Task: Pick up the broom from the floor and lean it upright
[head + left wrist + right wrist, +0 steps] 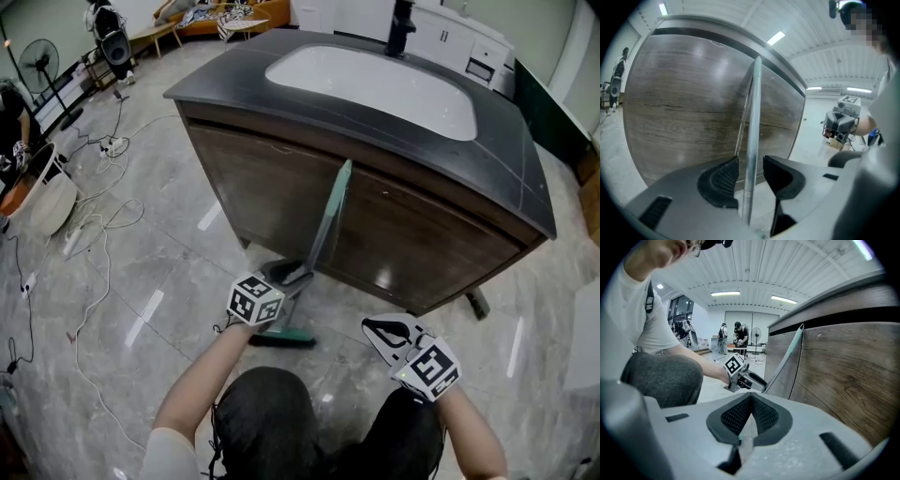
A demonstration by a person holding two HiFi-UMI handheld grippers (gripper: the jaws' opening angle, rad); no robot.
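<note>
The broom stands tilted against the wooden cabinet front (pixel 281 187), its pale green handle (pixel 330 220) reaching up under the dark countertop and its green head (pixel 281 335) on the floor. My left gripper (pixel 292 274) is low on the handle. In the left gripper view the metal handle (pixel 753 117) runs upright between the jaws of that gripper (pixel 751 176), which stand open with a small gap on each side. My right gripper (pixel 380 328) hovers apart to the right, shut and empty (pixel 750 416). From there I see the leaning handle (pixel 787 359) and the left gripper (pixel 754 380).
The cabinet carries a dark countertop (pixel 525 178) with a white sink (pixel 375 84) and a black faucet (pixel 401 26). Cables (pixel 103 234) trail over the tiled floor at left, near a fan (pixel 39 61). People (pixel 736 336) stand far off.
</note>
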